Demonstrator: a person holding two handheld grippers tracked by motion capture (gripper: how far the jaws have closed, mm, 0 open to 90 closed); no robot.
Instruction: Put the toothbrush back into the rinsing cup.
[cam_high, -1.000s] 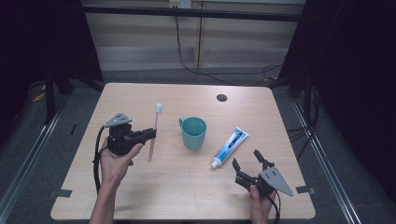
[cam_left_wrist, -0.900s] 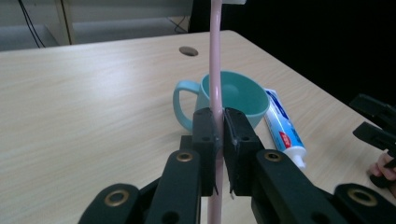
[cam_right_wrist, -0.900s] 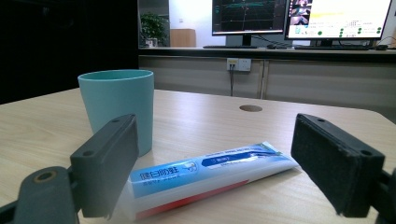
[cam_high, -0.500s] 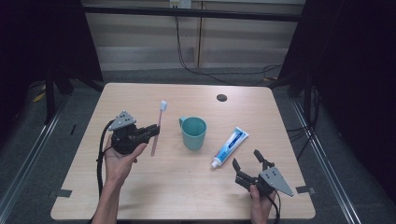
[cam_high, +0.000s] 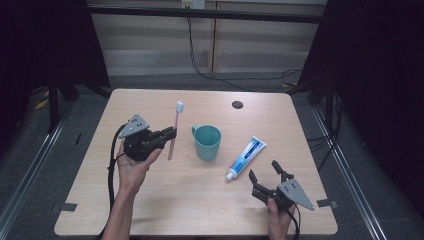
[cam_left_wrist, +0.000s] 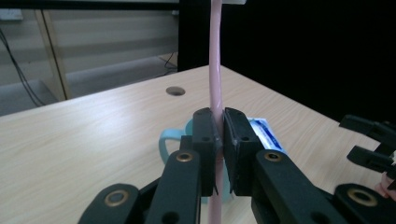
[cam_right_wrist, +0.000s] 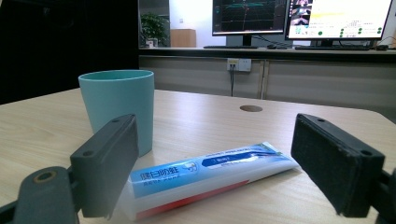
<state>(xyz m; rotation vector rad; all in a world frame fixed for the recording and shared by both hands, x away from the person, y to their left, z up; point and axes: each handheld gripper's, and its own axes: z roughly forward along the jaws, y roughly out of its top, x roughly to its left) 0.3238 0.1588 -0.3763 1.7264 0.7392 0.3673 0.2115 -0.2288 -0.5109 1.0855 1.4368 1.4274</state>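
My left gripper (cam_high: 171, 134) is shut on the handle of a pink toothbrush (cam_high: 176, 122), held above the table just left of the teal cup (cam_high: 207, 142). In the left gripper view the gripper (cam_left_wrist: 219, 135) pinches the pink toothbrush (cam_left_wrist: 215, 70), which stands upright with its white head at the top edge, and the cup (cam_left_wrist: 168, 140) sits behind the jaws. A blue and white toothpaste tube (cam_high: 246, 157) lies right of the cup. My right gripper (cam_high: 263, 170) rests open near the tube's cap end. In its own view the gripper (cam_right_wrist: 219, 154) frames the tube (cam_right_wrist: 210, 170) without touching it, beside the cup (cam_right_wrist: 119, 107).
The wooden table (cam_high: 300, 150) has a round cable hole (cam_high: 237, 104) at its far side. Dark floor and black posts surround the table. Cables hang along the wall behind. Monitors stand on a far desk in the right gripper view.
My left hand has carried the toothbrush a little to the right, closer to the cup. The right gripper, the cup and the tube have stayed where they were.
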